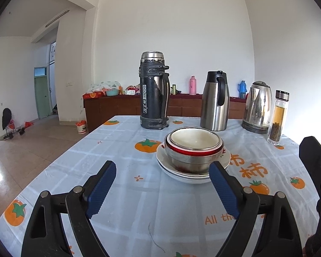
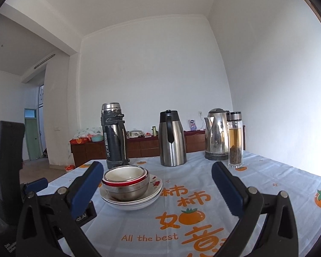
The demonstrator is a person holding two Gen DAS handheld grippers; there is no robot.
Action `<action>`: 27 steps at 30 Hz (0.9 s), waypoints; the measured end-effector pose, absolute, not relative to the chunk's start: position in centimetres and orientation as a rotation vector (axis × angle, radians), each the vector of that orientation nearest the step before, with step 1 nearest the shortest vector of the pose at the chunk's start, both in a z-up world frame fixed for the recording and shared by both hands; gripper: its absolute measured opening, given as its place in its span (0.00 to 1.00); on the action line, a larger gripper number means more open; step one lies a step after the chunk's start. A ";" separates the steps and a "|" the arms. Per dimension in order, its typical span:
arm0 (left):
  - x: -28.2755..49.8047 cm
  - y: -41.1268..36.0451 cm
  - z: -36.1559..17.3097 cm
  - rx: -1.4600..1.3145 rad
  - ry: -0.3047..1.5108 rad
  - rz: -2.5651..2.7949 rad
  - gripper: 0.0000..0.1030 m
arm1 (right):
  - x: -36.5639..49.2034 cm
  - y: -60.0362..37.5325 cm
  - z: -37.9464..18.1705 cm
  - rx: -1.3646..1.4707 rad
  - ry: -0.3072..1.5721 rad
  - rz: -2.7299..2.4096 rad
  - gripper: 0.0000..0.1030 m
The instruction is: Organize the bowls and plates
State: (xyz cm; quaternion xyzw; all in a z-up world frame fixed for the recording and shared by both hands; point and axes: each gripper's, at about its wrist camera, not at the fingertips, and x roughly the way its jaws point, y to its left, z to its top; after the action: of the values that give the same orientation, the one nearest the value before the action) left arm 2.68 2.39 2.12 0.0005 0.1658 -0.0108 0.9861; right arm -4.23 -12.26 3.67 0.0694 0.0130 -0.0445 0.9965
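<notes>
Bowls (image 1: 193, 147) sit nested on stacked plates (image 1: 192, 171) mid-tabletop (image 1: 126, 192). Left claw (image 1: 162, 190) and right claw (image 2: 158, 189) both spread, empty, near the stack. Stacking looks finished; next, pull back without nudging it.

Orange-persimmon tablecloth (image 1: 122, 150), red-banded bowl (image 1: 195, 147)

Both wrist cams low, facing fwd – share table (image 1: 122, 192) w/ stacked bowls (image 2: 126, 182).

Nested bowls (image 1: 193, 147) atop stacked plates (image 1: 171, 167)
</notes>
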 end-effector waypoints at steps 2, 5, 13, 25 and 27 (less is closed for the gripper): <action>2.7 2.3 2.1 0.005 0.336 -0.024 0.88 | -4.4 -12.5 3.7 0.151 0.020 -0.099 1.00; 2.5 2.0 2.3 0.022 0.323 -0.023 0.88 | -4.6 -12.9 3.8 0.174 0.006 -0.113 1.00; 2.4 1.8 2.3 0.034 0.318 -0.019 0.88 | -4.3 -13.6 3.7 0.222 0.022 -0.116 1.00; 2.3 1.2 2.0 0.076 0.318 -0.014 0.88 | -4.4 -13.6 3.7 0.224 0.025 -0.103 1.00; 2.4 1.1 1.9 0.081 0.318 -0.009 0.88 | -4.4 -13.7 3.7 0.225 0.030 -0.104 1.00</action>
State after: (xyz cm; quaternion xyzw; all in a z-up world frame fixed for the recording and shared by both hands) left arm 2.42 1.14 1.89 0.0402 0.1584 -0.0043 0.9865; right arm -4.39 -13.65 3.67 0.1121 0.0149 -0.0516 0.9922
